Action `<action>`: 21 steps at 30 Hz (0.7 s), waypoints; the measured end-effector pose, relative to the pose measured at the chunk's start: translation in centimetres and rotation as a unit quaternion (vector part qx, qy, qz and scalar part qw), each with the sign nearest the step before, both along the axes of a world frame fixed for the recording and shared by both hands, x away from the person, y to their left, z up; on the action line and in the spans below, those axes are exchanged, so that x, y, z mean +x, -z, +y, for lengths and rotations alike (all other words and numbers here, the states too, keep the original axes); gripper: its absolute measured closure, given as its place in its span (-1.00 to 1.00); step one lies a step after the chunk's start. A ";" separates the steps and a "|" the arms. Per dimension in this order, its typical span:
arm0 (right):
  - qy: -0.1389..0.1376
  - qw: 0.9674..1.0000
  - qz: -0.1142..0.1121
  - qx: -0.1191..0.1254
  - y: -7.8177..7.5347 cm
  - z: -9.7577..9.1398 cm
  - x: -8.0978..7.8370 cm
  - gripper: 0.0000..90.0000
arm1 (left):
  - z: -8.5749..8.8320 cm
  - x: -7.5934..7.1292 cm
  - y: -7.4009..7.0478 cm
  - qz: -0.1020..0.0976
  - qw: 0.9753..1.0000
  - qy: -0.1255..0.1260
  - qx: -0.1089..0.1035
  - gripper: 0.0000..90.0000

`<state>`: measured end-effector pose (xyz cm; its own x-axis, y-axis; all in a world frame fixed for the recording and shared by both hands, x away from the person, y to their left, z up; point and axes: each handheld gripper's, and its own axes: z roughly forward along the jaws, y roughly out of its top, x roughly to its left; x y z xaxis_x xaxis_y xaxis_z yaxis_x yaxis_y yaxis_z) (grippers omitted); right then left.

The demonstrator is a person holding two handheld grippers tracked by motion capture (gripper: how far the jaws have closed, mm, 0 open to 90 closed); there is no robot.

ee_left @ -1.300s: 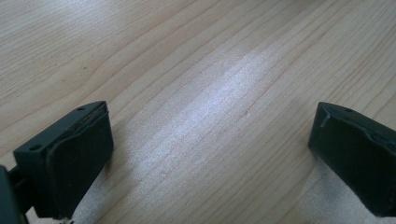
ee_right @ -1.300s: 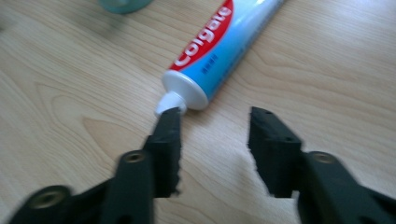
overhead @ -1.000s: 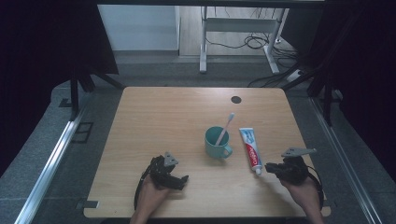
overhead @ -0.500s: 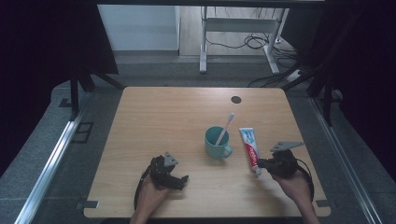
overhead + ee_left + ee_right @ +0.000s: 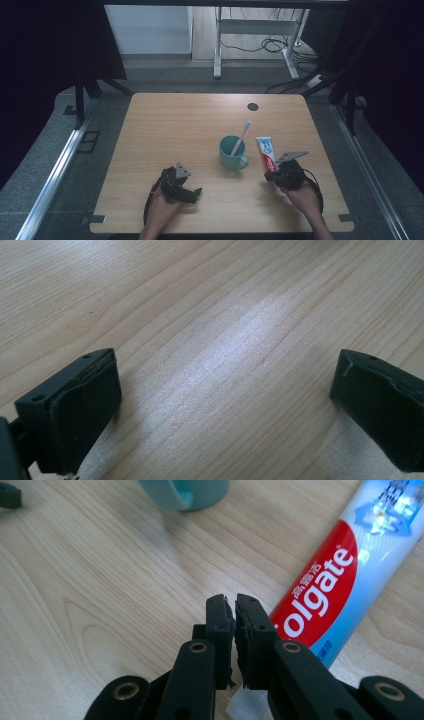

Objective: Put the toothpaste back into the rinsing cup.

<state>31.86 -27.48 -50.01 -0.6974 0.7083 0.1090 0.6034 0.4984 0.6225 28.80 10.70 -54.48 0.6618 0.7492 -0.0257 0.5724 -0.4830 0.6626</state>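
A teal mug (image 5: 231,151) stands right of the table's middle with a pink toothbrush (image 5: 242,134) leaning in it. Just to its right lies a red, white and blue toothpaste tube (image 5: 266,151), its clear cap (image 5: 245,705) pointing at the near edge. My right gripper (image 5: 270,176) hovers over that cap end. Its jaws (image 5: 235,602) are shut with nothing between them, and the tube (image 5: 345,565) lies just beside them. My left gripper (image 5: 192,192) rests near the front left. It stands wide open (image 5: 225,405) over bare wood.
The wooden table (image 5: 175,125) has a dark round grommet (image 5: 252,106) at the back right. Its front edge runs close behind both hands. A metal frame and cables (image 5: 270,47) stand on the floor beyond the table. The mug's handle (image 5: 170,497) faces my right gripper.
My right hand has moved left and slightly down, bringing its shut jaws to the cap end of the toothpaste tube. The left hand has stayed put.
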 end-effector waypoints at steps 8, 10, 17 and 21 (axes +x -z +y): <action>0.008 1.000 0.002 -0.011 0.4 -0.7 0.0 0.86 | 0.0 0.0 0.0 0.000 1.000 0.000 0.000 -1.00; 0.015 1.000 0.004 -0.015 0.5 -1.3 0.0 0.85 | 0.0 0.0 0.0 0.000 1.000 0.000 0.000 -1.00; 0.029 0.999 0.008 -0.019 0.5 -2.3 -0.1 0.81 | 0.0 0.0 0.0 0.000 1.000 0.000 0.000 -1.00; 0.027 0.999 0.006 -0.018 0.3 -2.3 -0.1 0.75 | 0.0 0.0 0.0 0.000 1.000 0.000 0.000 -1.00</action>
